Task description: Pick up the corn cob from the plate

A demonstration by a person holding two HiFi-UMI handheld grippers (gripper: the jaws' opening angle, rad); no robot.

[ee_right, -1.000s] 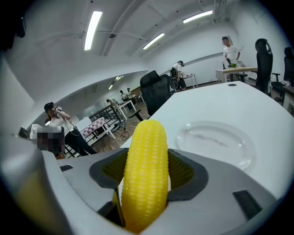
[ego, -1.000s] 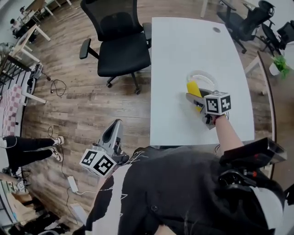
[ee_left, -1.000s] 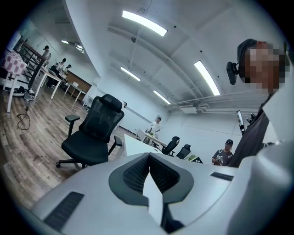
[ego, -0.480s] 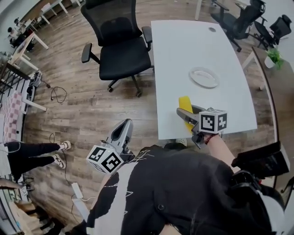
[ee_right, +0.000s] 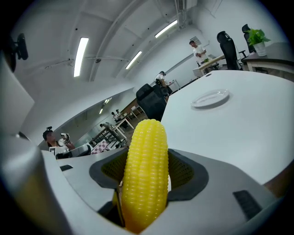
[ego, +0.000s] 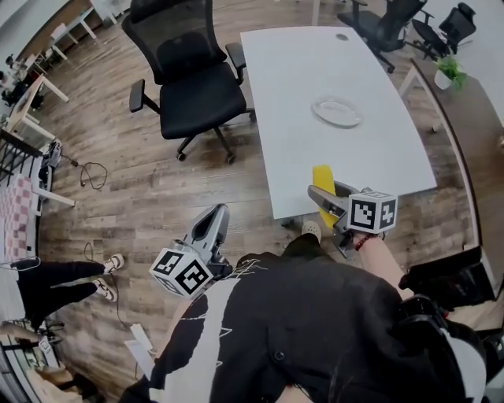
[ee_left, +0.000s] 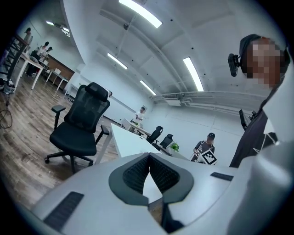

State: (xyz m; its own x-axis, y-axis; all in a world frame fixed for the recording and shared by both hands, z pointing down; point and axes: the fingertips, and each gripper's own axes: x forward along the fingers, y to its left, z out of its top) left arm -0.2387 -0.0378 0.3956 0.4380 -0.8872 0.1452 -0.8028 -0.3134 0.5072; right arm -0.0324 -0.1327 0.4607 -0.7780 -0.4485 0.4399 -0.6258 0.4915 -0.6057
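Observation:
A yellow corn cob [ee_right: 144, 170] stands between the jaws of my right gripper [ee_right: 146, 176], which is shut on it. In the head view the corn cob [ego: 322, 179] pokes out ahead of the right gripper [ego: 324, 201], held near the white table's [ego: 315, 79] front edge. The clear plate [ego: 336, 111] lies bare on the table, further back; in the right gripper view the plate [ee_right: 210, 98] shows far off. My left gripper [ego: 211, 223] hangs over the wooden floor left of the table, shut with nothing in it; its pads [ee_left: 149, 176] meet at the tips.
A black office chair [ego: 185, 75] stands left of the table. More chairs [ego: 394, 20] and a potted plant [ego: 450, 69] are at the back right. A cable [ego: 87, 175] lies on the floor at left. People stand far off in the room.
My right gripper has lifted the corn cob off the plate and drawn it back to the table's front edge. The plate is left bare. The left gripper stayed low at left.

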